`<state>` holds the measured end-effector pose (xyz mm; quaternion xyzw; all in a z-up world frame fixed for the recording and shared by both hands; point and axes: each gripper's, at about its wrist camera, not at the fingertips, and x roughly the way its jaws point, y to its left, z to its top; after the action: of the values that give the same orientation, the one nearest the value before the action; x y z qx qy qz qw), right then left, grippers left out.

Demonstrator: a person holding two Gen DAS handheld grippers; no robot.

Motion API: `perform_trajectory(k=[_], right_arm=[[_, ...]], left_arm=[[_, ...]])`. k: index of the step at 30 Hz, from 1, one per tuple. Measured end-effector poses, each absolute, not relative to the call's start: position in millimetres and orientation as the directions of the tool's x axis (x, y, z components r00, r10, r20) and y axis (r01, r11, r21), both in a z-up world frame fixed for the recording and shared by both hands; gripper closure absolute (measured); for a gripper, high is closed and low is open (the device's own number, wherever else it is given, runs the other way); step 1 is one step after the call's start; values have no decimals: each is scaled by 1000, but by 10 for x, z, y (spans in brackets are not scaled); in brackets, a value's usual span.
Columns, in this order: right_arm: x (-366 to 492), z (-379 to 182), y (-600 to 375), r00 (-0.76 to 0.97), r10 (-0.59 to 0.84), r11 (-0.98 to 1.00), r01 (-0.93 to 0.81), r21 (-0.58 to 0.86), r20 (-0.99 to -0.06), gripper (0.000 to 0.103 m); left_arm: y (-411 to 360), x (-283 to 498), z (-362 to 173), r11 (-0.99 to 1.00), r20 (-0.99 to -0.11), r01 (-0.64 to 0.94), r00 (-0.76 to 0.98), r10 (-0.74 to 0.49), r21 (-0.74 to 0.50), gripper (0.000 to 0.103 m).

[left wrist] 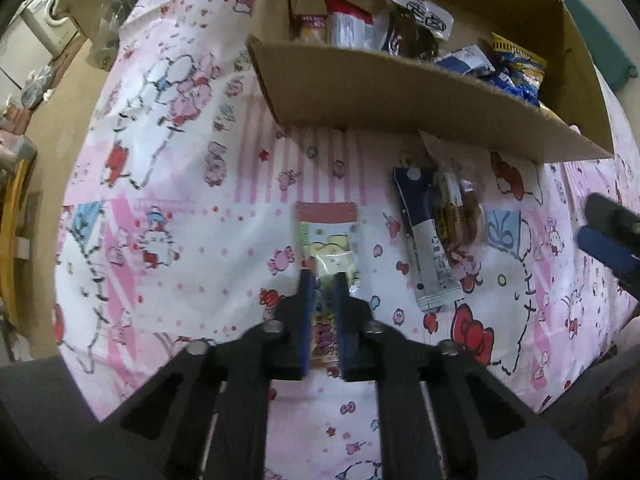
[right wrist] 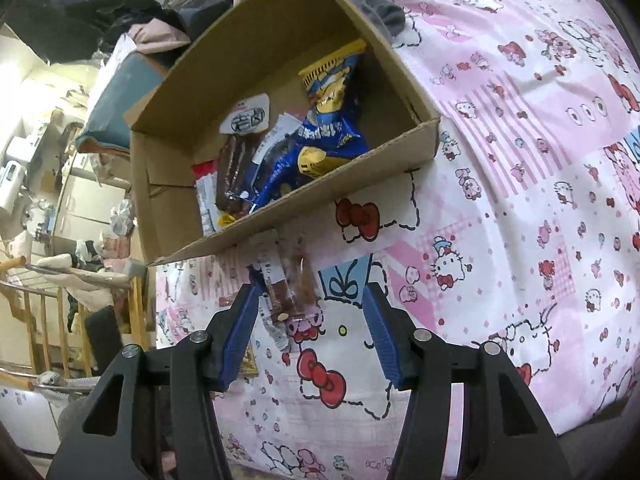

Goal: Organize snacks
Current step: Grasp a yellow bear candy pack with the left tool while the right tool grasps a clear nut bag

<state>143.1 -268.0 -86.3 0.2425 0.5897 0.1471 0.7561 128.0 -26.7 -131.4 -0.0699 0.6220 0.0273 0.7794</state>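
A cardboard box (left wrist: 360, 84) with several snack packets stands on the pink cartoon sheet; it also shows in the right wrist view (right wrist: 304, 200). My left gripper (left wrist: 324, 280) is shut on a small yellow-and-pink candy packet (left wrist: 328, 240) lying on the sheet. A blue-and-white snack bar (left wrist: 428, 240) and a clear packet of brown cakes (left wrist: 460, 212) lie to its right, before the box. My right gripper (right wrist: 312, 292) is open, its jaws wide over the near end of the brown cake packet (right wrist: 296, 284) and the bar (right wrist: 272, 280). It also shows at the left wrist view's right edge (left wrist: 608, 232).
The pink cartoon sheet (right wrist: 520, 200) covers the surface and drops off at its left edge (left wrist: 80, 240). Inside the box lie a blue-and-yellow chip bag (right wrist: 332, 120) and a dark bar packet (right wrist: 236, 172). Wooden furniture (right wrist: 40, 300) and room clutter lie beyond the left edge.
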Motion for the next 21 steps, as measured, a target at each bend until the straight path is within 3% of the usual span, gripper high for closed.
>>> perform_trajectory(k=[4,9,13,14,15,16,17,19,20,21], right_arm=[[1590,-1040,-2458,192,496,861,16,508,-847,47],[1752,-1256,-2177,132,442,897,-46,440,-887,62],[1789,-1348,-1997,116,395,918,-86,387,-911,64],[1786,-1379,-1953,109,378,924,-103,367,-919,67],[1780,-1396,-1933,105,364,929,-112,353,-925,79],[1765,-1417,-1918,101,341,936,-126,328,-935,81],[1754,-1418,-1924,104,340,936,-131,326,-934,84],[1731,-1382,-1967,111,350,933,-126,336,-930,85],[1720,-1359,-1998,119,356,932,-120,342,-927,85],[1709,-1335,-2045,127,362,930,-111,349,-924,85]], left_arm=[[-191,1231,-1230,981,-971,-158,228,-76,-114,99],[-128,1231,-1212,978,-969,-167,232,-87,-128,99],[-102,1270,-1273,968,-967,-183,219,-129,-170,98],[-127,1278,-1294,969,-969,-177,206,-135,-173,98],[-165,1261,-1305,971,-971,-168,196,-133,-167,98],[-200,1267,-1319,975,-974,-155,188,-129,-159,97],[-232,1271,-1328,979,-975,-143,186,-120,-148,91],[-296,1287,-1348,986,-977,-120,190,-93,-117,71],[-318,1299,-1378,988,-979,-115,186,-83,-106,53],[-358,1316,-1421,990,-982,-110,177,-72,-92,48]])
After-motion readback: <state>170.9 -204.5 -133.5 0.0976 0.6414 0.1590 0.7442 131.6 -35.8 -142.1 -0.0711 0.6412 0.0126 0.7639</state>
